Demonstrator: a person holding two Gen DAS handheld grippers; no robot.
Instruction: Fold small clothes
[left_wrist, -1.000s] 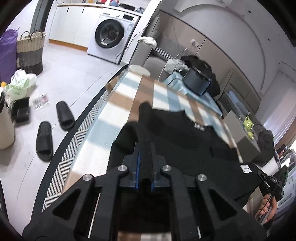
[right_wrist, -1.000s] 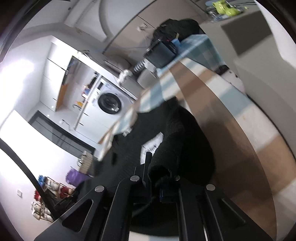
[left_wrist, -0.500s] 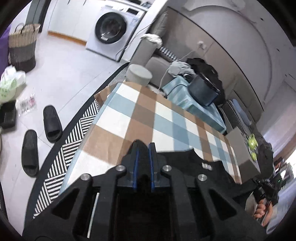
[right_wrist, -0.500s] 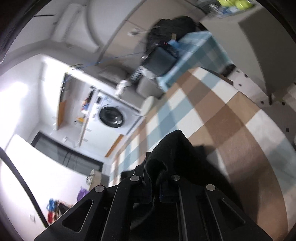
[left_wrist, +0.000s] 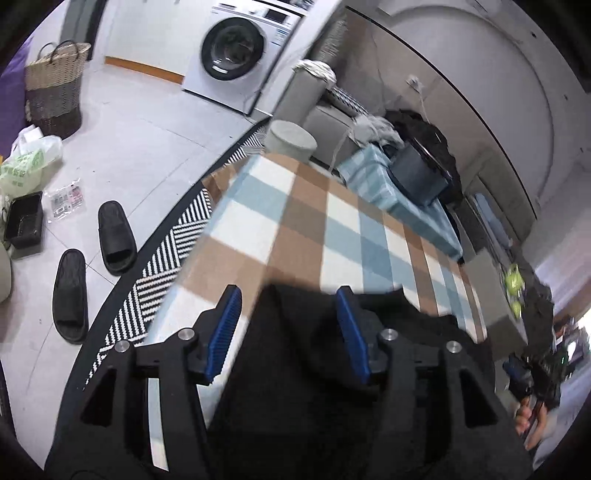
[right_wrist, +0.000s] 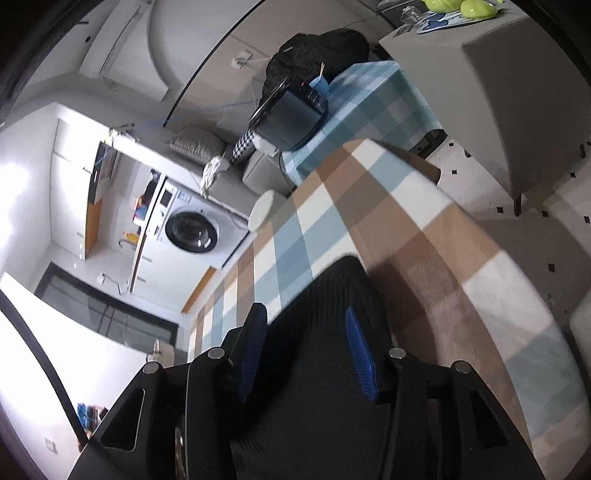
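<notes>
A black garment (left_wrist: 314, 369) lies on the checked tablecloth (left_wrist: 295, 221) at the near end of the table. My left gripper (left_wrist: 288, 302) is open, its blue pads (left_wrist: 225, 325) spread wide on either side of the garment's edge, nothing between them gripped. In the right wrist view the same black garment (right_wrist: 317, 332) lies under my right gripper (right_wrist: 303, 321), which is also open with blue pads (right_wrist: 360, 354) apart. The right gripper also shows in the left wrist view (left_wrist: 535, 369), held in a hand at the far right.
A washing machine (left_wrist: 236, 55), a woven basket (left_wrist: 55, 92) and black slippers (left_wrist: 114, 236) are on the floor to the left. A second small table with a dark box (left_wrist: 421, 173) stands beyond the table. A grey cabinet (right_wrist: 517, 92) stands to the right.
Both grippers were shut on the black garment and carried it toward the near side. Now both have opened and the garment lies released on the table.
</notes>
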